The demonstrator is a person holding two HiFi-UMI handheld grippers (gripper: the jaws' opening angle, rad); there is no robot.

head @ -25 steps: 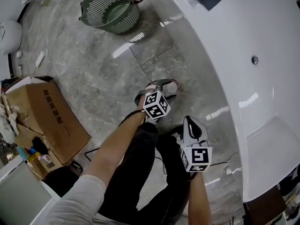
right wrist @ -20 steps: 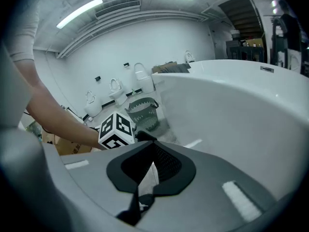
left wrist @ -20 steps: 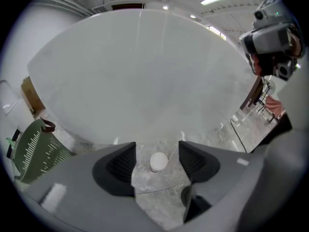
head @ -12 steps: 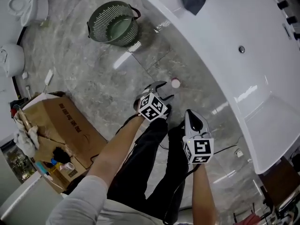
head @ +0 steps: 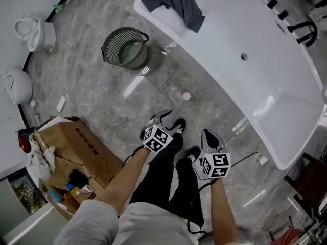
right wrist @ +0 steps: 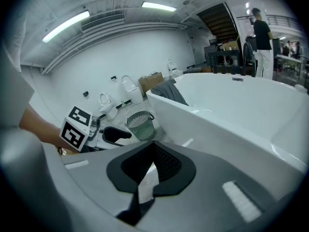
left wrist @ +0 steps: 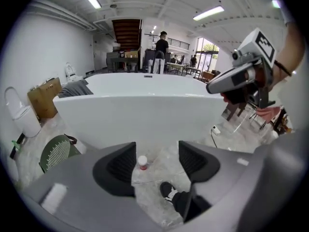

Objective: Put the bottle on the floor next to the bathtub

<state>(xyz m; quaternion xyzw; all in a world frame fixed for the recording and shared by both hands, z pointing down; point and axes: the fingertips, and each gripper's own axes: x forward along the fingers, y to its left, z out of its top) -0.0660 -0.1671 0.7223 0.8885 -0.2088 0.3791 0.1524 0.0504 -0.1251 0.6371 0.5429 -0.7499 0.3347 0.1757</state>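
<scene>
A small bottle with a pale cap [head: 186, 96] stands upright on the grey marble floor, close to the outer wall of the white bathtub [head: 286, 101]. My left gripper [head: 172, 118] is open and empty, hanging a short way back from the bottle. In the left gripper view the bottle [left wrist: 142, 162] shows far off in the gap of the left gripper [left wrist: 157, 161], in front of the tub wall [left wrist: 145, 110]. My right gripper [head: 207, 132] is shut on nothing, held beside the left one; its own view shows the right gripper [right wrist: 153, 149] with pads together.
A green laundry basket [head: 126, 47] stands on the floor by the tub's far end. A dark cloth [head: 176, 1] hangs over the tub rim. An open cardboard box [head: 76, 147] sits at the left. The person's legs and black shoes [head: 176, 126] are below the grippers.
The left gripper let go of the bottle and drew back from it; the bottle stays standing by the tub. The head view has risen and shows more of the room.
</scene>
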